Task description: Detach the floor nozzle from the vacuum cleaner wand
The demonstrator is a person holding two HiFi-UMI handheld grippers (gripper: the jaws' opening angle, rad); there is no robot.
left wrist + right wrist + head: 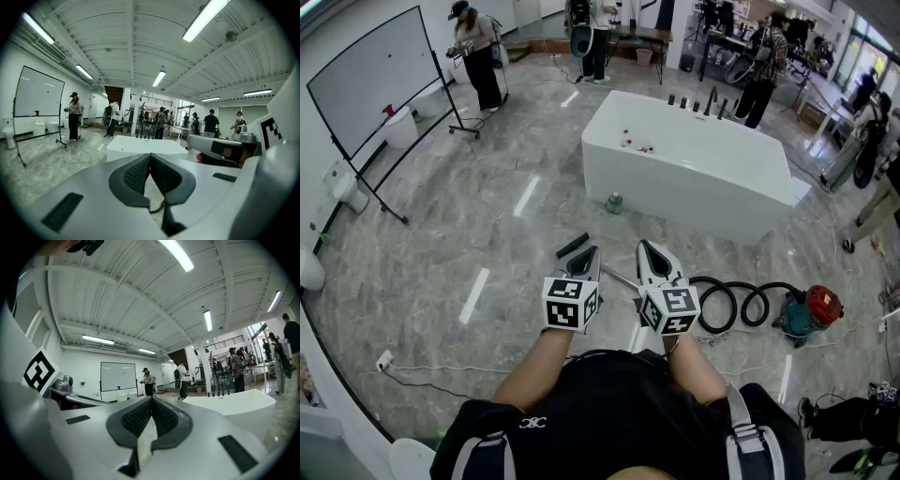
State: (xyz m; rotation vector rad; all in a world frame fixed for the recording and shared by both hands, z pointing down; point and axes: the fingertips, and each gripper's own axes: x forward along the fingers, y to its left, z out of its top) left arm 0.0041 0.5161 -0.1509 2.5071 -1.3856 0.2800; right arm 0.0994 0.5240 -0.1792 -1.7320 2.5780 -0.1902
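Grey veined stone floor (441,244) spreads out under the person, who stands with both grippers held out side by side in front of the body. The left gripper (592,253) has its jaws pressed together with nothing between them; its own view shows them meeting tip to tip. The right gripper (646,247) is the same, jaws closed and empty, held about level, while the left one tips slightly down. Neither touches anything.

The black floor nozzle (573,246) lies on the floor just beyond the left gripper's tips. A thin pale wand (620,277) runs from near it, between the two grippers, toward the person; I cannot tell whether the two are joined. To the right, a black hose (727,305) loops across the floor to a red and teal vacuum cleaner (809,311). A white bathtub (684,159) stands farther off, with a small green object (614,202) at its foot and a whiteboard (370,80) away to the left.
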